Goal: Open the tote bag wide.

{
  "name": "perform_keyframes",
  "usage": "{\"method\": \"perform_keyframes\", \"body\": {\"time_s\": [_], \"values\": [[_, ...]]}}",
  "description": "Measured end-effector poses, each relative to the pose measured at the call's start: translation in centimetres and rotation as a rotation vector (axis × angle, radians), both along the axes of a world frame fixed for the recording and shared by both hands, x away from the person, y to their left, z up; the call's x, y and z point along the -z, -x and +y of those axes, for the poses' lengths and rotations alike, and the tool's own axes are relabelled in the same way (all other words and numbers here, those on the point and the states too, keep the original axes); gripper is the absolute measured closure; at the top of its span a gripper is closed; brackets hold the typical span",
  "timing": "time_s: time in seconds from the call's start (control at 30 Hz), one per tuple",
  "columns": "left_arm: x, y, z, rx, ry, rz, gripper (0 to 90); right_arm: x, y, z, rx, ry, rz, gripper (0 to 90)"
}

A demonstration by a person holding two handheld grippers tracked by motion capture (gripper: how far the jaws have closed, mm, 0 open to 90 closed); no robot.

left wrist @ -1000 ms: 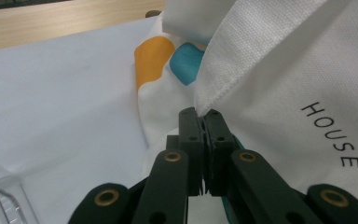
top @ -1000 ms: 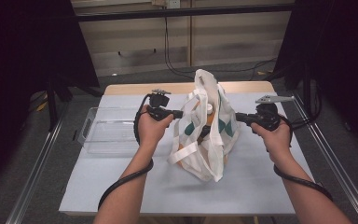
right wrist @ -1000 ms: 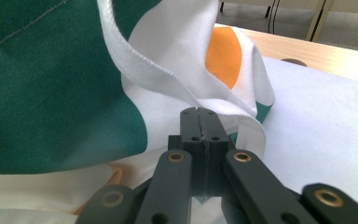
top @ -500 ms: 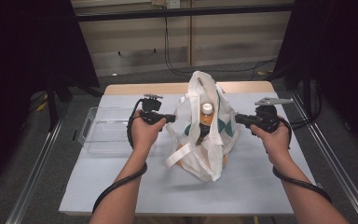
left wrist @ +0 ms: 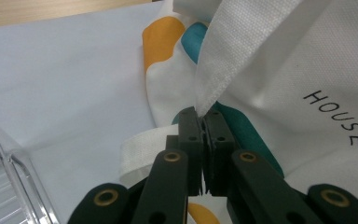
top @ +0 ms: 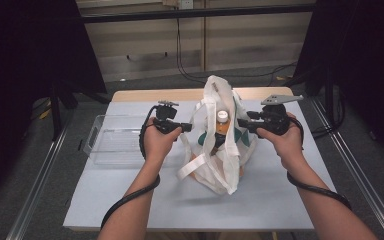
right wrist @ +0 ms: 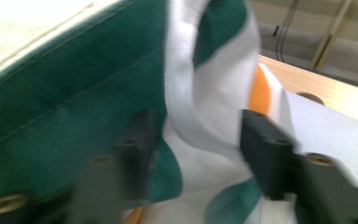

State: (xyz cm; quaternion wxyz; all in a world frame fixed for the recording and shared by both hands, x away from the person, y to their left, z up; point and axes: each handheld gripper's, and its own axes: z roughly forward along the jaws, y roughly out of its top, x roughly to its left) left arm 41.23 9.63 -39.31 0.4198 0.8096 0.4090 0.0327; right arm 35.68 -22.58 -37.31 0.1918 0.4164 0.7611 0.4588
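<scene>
Mid-bench, white bag (top: 220, 150) with bottle (top: 222, 120) upright inside. Left gripper (top: 182, 128) jaws clamped on bag's edge; right gripper (top: 244, 125) jaws just opening, fabric loose between them. Clear tray (top: 111, 145) left. Bag mouth wider than before.

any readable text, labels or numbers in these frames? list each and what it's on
"HOUSE": black capitals on the white panel of the tote bag, reading down its slope in the left gripper view.
Bottle standing in the bag, high view: its label is too small to read.
Nothing else legible; the right gripper view is blurred and shows the bag's green, white and orange print, without letters.
</scene>
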Motion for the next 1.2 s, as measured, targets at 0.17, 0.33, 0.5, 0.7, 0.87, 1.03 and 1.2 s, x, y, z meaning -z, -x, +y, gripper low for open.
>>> {"method": "perform_keyframes", "body": {"time_s": [0.17,0.33,0.5,0.7,0.87,1.03,1.2], "values": [[-0.1,0.0,0.5,-0.009,-0.003,-0.005,87.7,-0.1,0.0,0.2,-0.026,0.033,0.004,78.1],[0.1,0.1,0.9,-0.033,0.007,0.001,87.4,0.4,0.3,-0.7,-0.005,0.011,0.021,81.4],[0.3,0.2,1.1,-0.027,-0.004,0.006,87.3,1.0,0.8,-1.9,0.037,0.002,0.036,81.4],[0.6,0.1,1.2,-0.045,-0.005,0.009,87.1,1.7,1.1,-2.8,0.058,0.0,0.048,81.2],[0.7,0.1,1.4,-0.051,-0.002,0.01,87.1,2.2,1.2,-3.4,0.074,-0.003,0.06,81.1],[0.7,0.1,1.6,-0.057,0.002,0.01,87.1,2.7,1.3,-3.8,0.085,-0.006,0.066,81.0],[0.6,0.0,1.6,-0.037,-0.006,0.006,85.7,2.7,1.2,-3.7,0.081,-0.006,0.065,81.0]]}}
